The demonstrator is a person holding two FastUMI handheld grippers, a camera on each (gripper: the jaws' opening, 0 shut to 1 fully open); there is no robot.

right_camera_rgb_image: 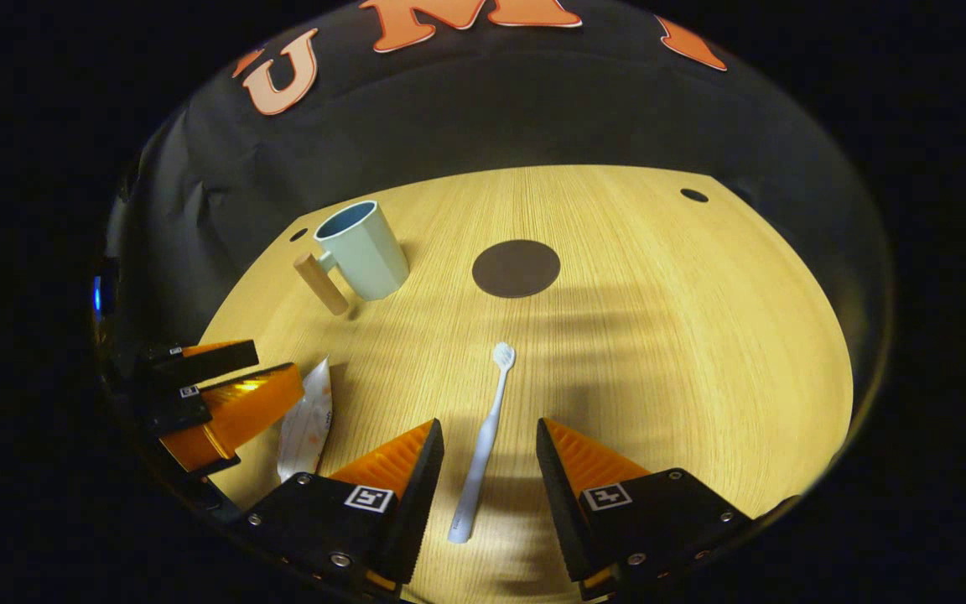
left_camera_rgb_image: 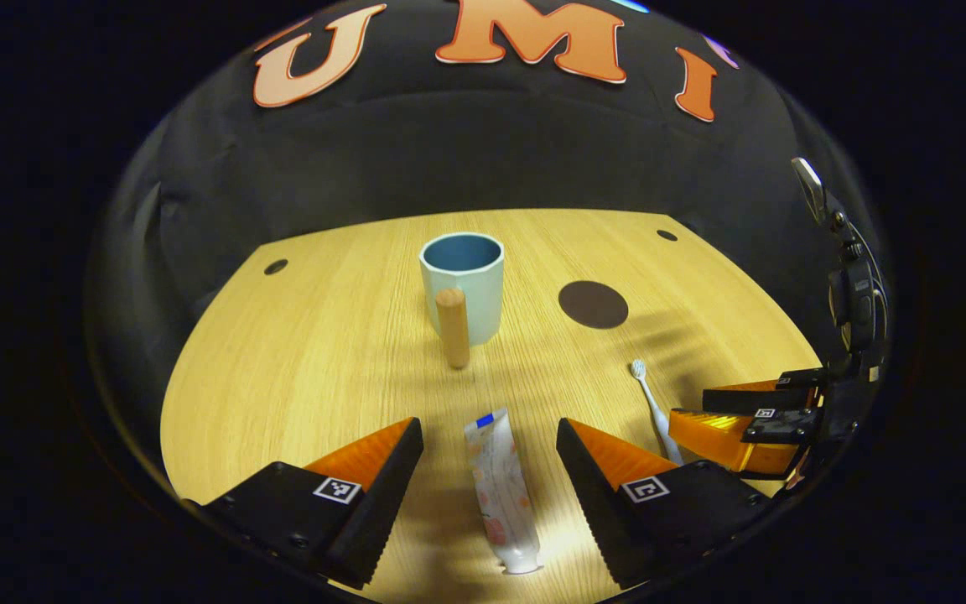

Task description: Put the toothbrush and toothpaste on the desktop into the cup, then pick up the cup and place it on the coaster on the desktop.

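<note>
A white toothpaste tube [left_camera_rgb_image: 501, 491] lies flat on the wooden desktop [left_camera_rgb_image: 324, 352], between the spread fingers of my left gripper [left_camera_rgb_image: 490, 436], which is open and not touching it. A white toothbrush [right_camera_rgb_image: 483, 440] lies between the fingers of my right gripper [right_camera_rgb_image: 490, 436], also open, bristles pointing away. The pale blue cup [left_camera_rgb_image: 463, 285] with a wooden handle [left_camera_rgb_image: 453, 327] stands upright farther back; it is also in the right gripper view [right_camera_rgb_image: 361, 250]. The dark round coaster [right_camera_rgb_image: 516, 268] lies to the cup's right. The toothbrush [left_camera_rgb_image: 653, 409] and right gripper [left_camera_rgb_image: 751, 424] show at the left gripper view's right.
Small dark holes [left_camera_rgb_image: 275, 267] mark the desktop's far corners. The black cloth wall stands close behind the desk. The left gripper [right_camera_rgb_image: 215, 398] appears at the lower left of the right gripper view, over the toothpaste tube [right_camera_rgb_image: 309, 419].
</note>
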